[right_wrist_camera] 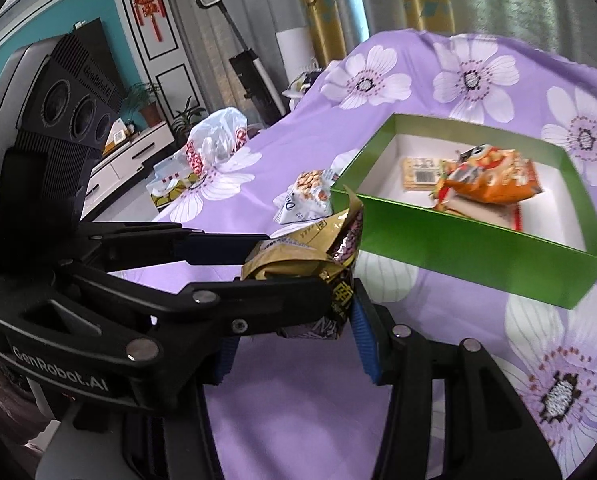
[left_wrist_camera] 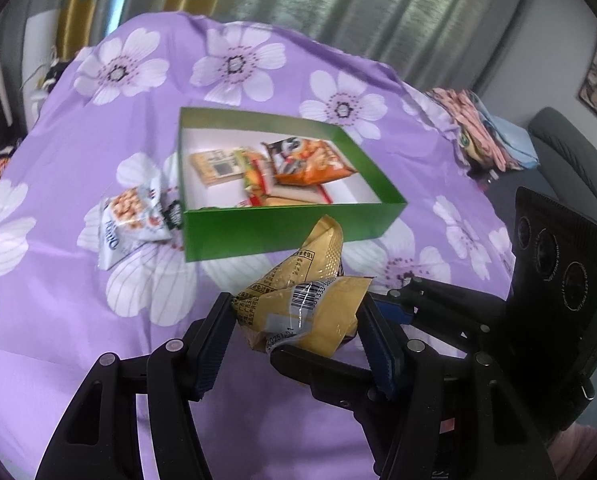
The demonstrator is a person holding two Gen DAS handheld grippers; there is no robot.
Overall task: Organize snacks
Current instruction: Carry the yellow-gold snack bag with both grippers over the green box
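Observation:
A crumpled gold snack packet [left_wrist_camera: 310, 300] hangs above the purple cloth, just in front of the green box [left_wrist_camera: 282, 232]. My left gripper [left_wrist_camera: 298, 320] is shut on it. In the right wrist view the packet [right_wrist_camera: 318, 256] is pinched by the left gripper's fingers [right_wrist_camera: 258, 292]. My right gripper [right_wrist_camera: 294, 340] stands open around the packet's lower end; whether its pads touch is unclear. The green box [right_wrist_camera: 458, 240] holds an orange bag [right_wrist_camera: 494, 180] and several other snacks. A white peanut packet [left_wrist_camera: 132, 220] lies against the box's left side; it also shows in the right wrist view [right_wrist_camera: 306, 196].
The table is draped in a purple floral cloth [left_wrist_camera: 78, 140]. A plastic bag [right_wrist_camera: 214, 140] lies at its far left edge. Folded pink and blue fabric [left_wrist_camera: 486, 132] sits at the right edge by a grey chair [left_wrist_camera: 570, 148].

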